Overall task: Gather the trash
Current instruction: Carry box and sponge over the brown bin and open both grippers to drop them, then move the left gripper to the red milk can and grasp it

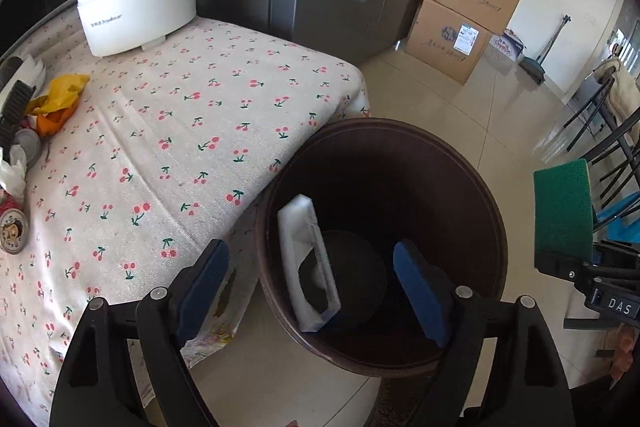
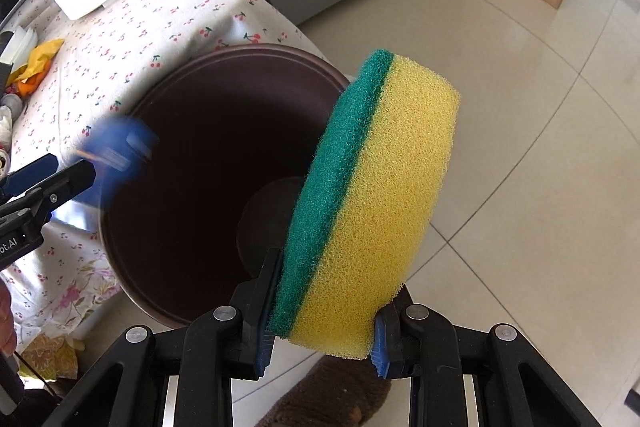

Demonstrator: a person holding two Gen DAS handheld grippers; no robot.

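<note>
I've got the bin (image 1: 400, 163) on the floor against the worktop's (image 1: 168, 131) near corner, so trash drops straight in. My left claw (image 1: 316, 283) hangs released over its mouth, nothing between the pads, and a white foam piece (image 1: 308, 267) lies inside. My right claw (image 2: 320, 335) is clenched on the sponge (image 2: 372, 203), held over the bin's rim, I'd judge for dropping. More scraps (image 1: 56, 99) wait at the worktop's far left edge
</note>
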